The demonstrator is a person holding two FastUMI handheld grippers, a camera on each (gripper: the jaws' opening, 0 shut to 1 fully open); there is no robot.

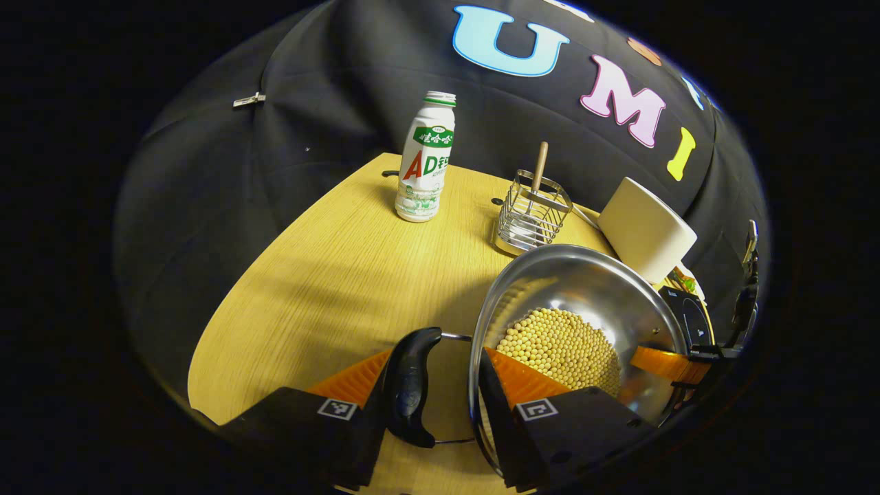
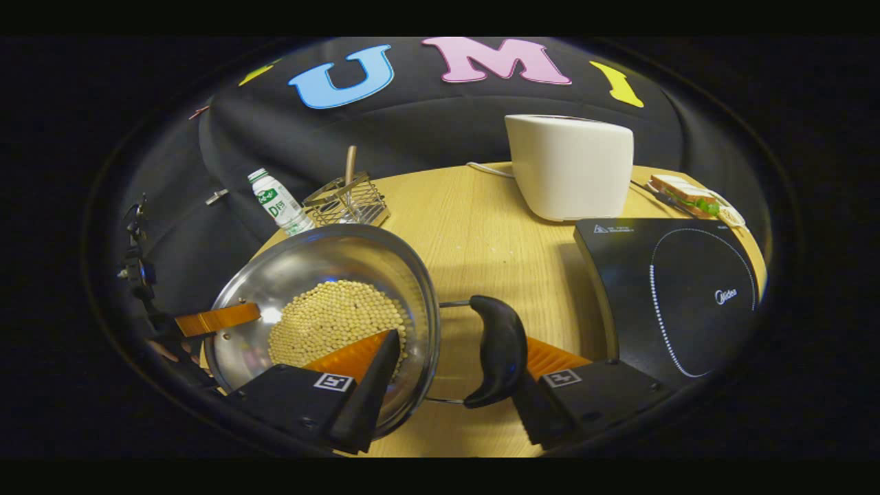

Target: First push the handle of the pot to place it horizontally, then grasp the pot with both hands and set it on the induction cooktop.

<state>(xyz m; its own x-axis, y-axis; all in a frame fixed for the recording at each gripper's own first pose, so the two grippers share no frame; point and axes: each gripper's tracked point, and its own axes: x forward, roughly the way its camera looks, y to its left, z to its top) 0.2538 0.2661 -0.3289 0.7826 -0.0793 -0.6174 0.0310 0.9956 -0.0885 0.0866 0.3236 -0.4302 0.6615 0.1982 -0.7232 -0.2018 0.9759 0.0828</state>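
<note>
1. I count one pot (image 2: 323,275), steel, with two black handles: one (image 2: 496,350) shows in the right gripper view, the other (image 1: 410,385) in the left gripper view.
2. I see one heap of small yellow beans (image 2: 330,320) inside it; the beans are too many to count.
3. I count one induction cooktop (image 2: 677,295).
4. One white toaster (image 2: 569,165).
5. One drink bottle (image 1: 426,161).
6. One wire rack (image 1: 533,216), with one wooden stick (image 1: 540,165) in it.
7. One sandwich (image 2: 684,192).
8. I have two hand-held grippers: the left hand-held gripper (image 1: 447,378) and the right hand-held gripper (image 2: 457,364).
9. One tabletop (image 1: 330,275) carries it all.
</note>
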